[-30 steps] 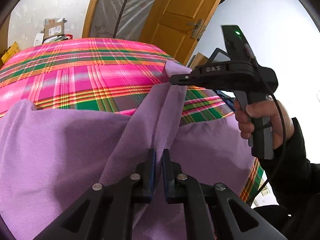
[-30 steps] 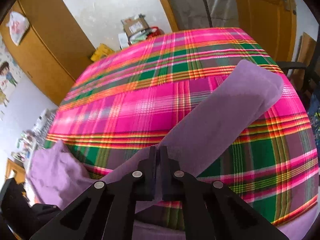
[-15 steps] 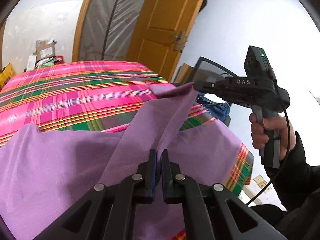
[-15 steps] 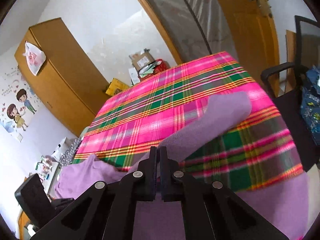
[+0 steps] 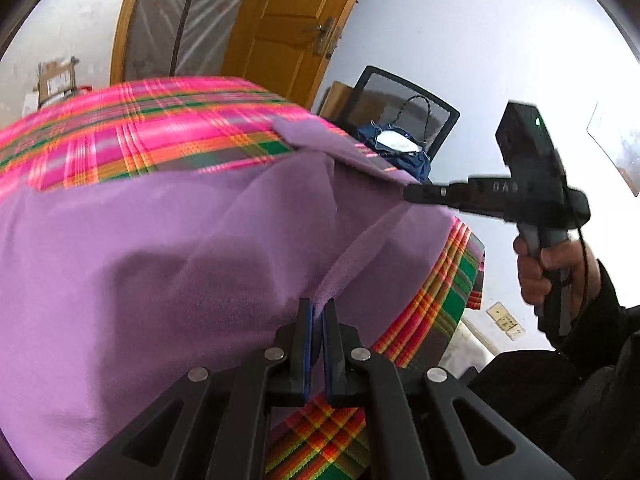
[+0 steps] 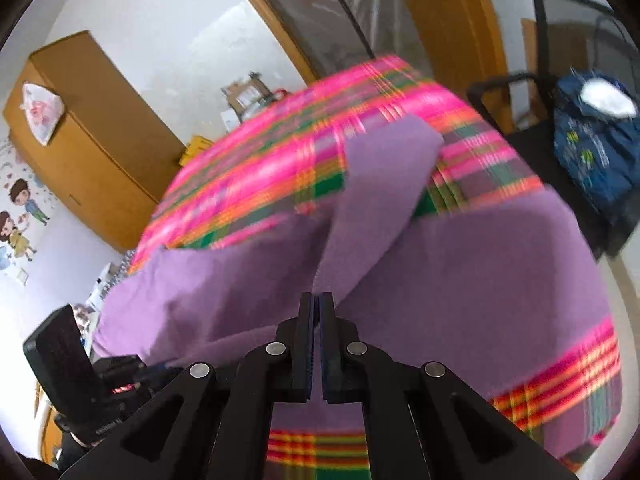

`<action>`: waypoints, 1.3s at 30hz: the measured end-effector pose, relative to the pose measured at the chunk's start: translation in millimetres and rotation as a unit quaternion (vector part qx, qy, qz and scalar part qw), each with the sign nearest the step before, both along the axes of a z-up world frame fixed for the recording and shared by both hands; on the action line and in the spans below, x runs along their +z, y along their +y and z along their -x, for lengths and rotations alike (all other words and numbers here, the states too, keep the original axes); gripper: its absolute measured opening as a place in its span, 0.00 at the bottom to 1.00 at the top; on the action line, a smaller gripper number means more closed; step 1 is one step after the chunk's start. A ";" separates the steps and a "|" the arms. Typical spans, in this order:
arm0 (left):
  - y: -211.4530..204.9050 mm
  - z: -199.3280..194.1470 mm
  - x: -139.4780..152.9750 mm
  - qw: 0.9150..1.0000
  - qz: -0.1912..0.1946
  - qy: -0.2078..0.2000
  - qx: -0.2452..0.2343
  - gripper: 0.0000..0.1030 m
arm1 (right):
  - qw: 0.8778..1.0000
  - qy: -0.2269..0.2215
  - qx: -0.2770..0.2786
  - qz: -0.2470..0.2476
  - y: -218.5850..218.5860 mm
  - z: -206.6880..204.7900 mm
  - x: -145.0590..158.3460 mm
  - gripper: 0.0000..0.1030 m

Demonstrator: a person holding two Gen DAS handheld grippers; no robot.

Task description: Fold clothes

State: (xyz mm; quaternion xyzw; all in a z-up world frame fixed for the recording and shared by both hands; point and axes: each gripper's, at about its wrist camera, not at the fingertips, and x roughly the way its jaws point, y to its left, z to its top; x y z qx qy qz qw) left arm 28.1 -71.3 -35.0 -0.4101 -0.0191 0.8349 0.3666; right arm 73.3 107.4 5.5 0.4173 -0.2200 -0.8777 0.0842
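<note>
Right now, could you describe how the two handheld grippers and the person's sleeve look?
Both grippers are matte black with silver rivets and blue-edged finger pads, as on the left gripper and the right gripper. Seen side-on, the right one has a pistol handle, faint lettering, a green light and a thin black cable. The sleeve is black.

Plaid tablecloth (image 5: 168,136), wooden door (image 5: 288,36), black chair (image 5: 404,96) – blue bag (image 6: 596,148), wardrobe (image 6: 92,128)

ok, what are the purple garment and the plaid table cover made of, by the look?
Purple garment: matte, soft knit or fleece, probably; it drapes in rounded folds with no sheen. Pink-green plaid table cover: thin woven cloth, apparently; crisp checked stripes, faint sheen, hangs flat at the edge.
</note>
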 end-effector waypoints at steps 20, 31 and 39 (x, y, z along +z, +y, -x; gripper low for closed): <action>-20.4 -6.3 19.9 0.998 -0.061 -0.002 -0.020 0.06 | 0.990 0.027 -0.004 -0.137 -13.1 23.7 18.3 0.31; -28.7 -0.3 25.0 0.998 -0.061 0.003 0.008 0.06 | 0.977 0.013 0.044 -0.206 -26.3 96.8 10.8 0.33; -41.2 8.0 20.0 0.997 -0.063 -0.005 0.036 0.06 | 0.970 -0.031 0.071 -0.232 -32.9 136.6 -10.9 0.33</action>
